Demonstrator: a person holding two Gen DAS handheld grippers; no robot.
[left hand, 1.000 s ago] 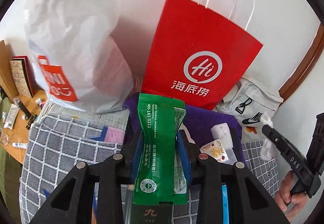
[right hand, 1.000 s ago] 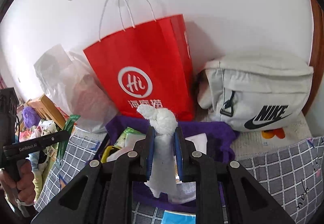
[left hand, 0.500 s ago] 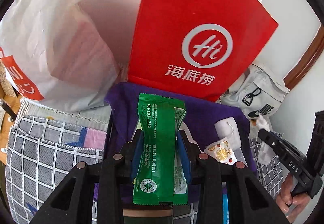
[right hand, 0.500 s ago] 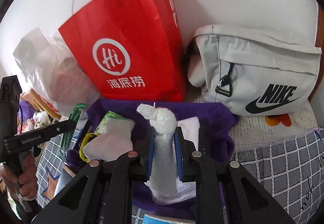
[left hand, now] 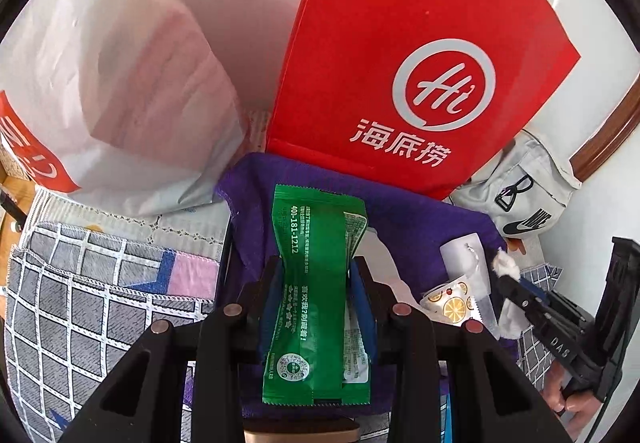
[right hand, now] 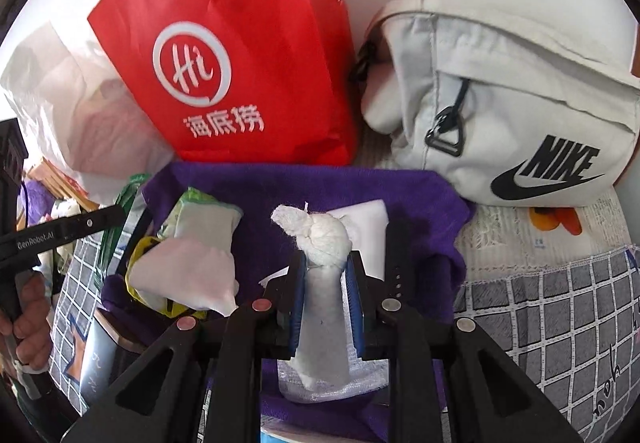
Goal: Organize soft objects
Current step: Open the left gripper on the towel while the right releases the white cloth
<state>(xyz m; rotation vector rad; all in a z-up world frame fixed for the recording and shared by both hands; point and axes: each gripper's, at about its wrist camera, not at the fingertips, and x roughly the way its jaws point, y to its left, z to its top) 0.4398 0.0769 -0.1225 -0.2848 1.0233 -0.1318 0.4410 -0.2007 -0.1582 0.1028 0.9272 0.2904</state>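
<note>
My left gripper (left hand: 318,271) is shut on a green sachet (left hand: 320,219), which stands upright between the pads above a purple-lined box (left hand: 400,211). My right gripper (right hand: 325,263) is shut on a white knotted cloth bundle (right hand: 320,231), held over the same purple-lined box (right hand: 280,183). In the box lie a white pouch (right hand: 188,275), a green and white packet (right hand: 204,215), a white folded pad (right hand: 368,219) and a fruit-print sachet (left hand: 452,303). Each gripper shows at the edge of the other's view, with a hand on its handle.
A red paper bag (left hand: 420,63) stands against the wall right behind the box. A white plastic bag (left hand: 120,63) is to its left, and a white Nike bag (right hand: 500,103) to its right. Grey checked cloth (left hand: 80,303) covers the surface around the box.
Both grippers have come down and forward toward the purple-lined box, still holding their items. The bags behind now look larger and closer.
</note>
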